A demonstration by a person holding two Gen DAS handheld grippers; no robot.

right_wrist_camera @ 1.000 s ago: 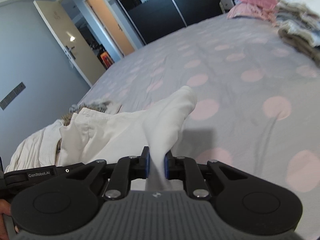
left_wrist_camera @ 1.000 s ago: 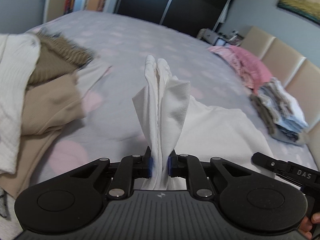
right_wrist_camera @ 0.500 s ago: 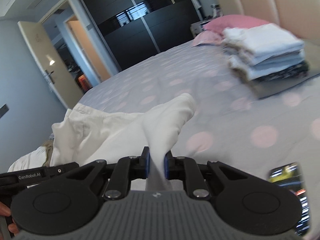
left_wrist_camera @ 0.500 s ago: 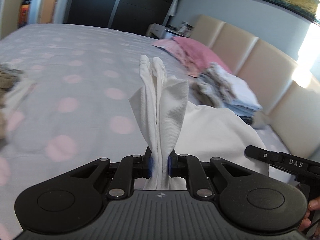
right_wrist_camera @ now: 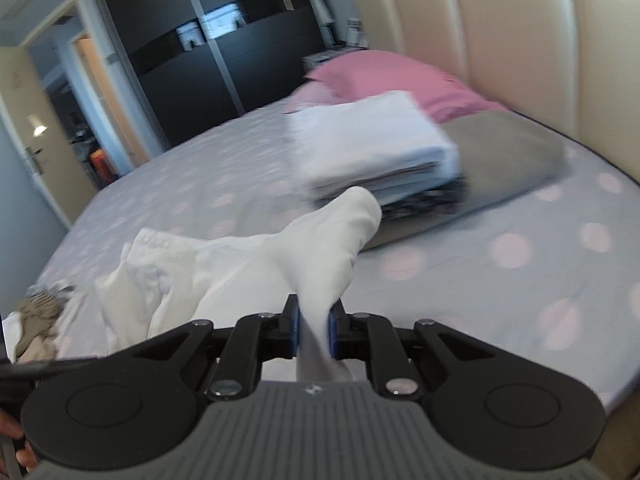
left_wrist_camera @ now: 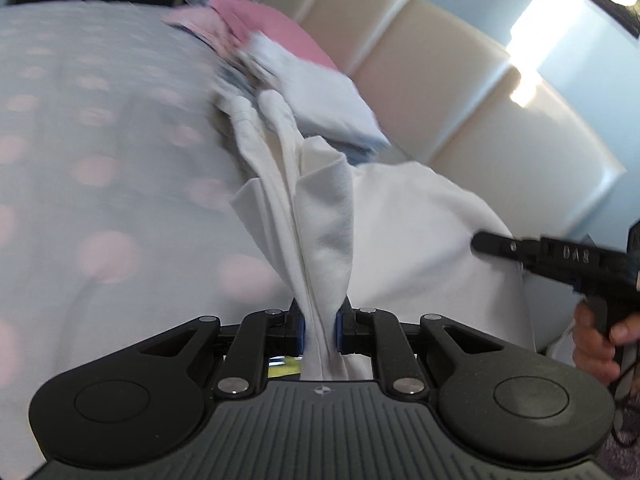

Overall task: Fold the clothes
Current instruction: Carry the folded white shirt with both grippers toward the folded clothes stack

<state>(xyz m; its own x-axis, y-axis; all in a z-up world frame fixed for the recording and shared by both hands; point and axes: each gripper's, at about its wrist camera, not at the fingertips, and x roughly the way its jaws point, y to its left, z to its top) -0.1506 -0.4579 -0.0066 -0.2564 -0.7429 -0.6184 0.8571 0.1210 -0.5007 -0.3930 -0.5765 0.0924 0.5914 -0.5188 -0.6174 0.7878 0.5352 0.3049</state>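
Observation:
A white garment point(left_wrist_camera: 404, 236) hangs above the bed, held at two points. My left gripper point(left_wrist_camera: 320, 330) is shut on a bunched fold of it that sticks up between the fingers. My right gripper point(right_wrist_camera: 313, 334) is shut on another fold of the same white garment point(right_wrist_camera: 248, 264), which trails off to the left. In the left wrist view the right gripper's black body point(left_wrist_camera: 560, 258) and a hand point(left_wrist_camera: 596, 344) show at the right edge. A stack of folded clothes point(right_wrist_camera: 372, 152) lies ahead on a grey pillow point(right_wrist_camera: 504, 160).
The bed has a grey cover with pink dots point(right_wrist_camera: 520, 280). A pink pillow point(right_wrist_camera: 400, 80) and a beige padded headboard point(right_wrist_camera: 500, 32) stand behind the stack. Unfolded beige and white clothes point(right_wrist_camera: 36, 312) lie at the far left. A dark wardrobe point(right_wrist_camera: 224, 52) and a doorway stand beyond.
Both grippers have swung to the right with the white garment, toward the headboard. The folded stack has come much nearer. The unfolded pile has left the left wrist view.

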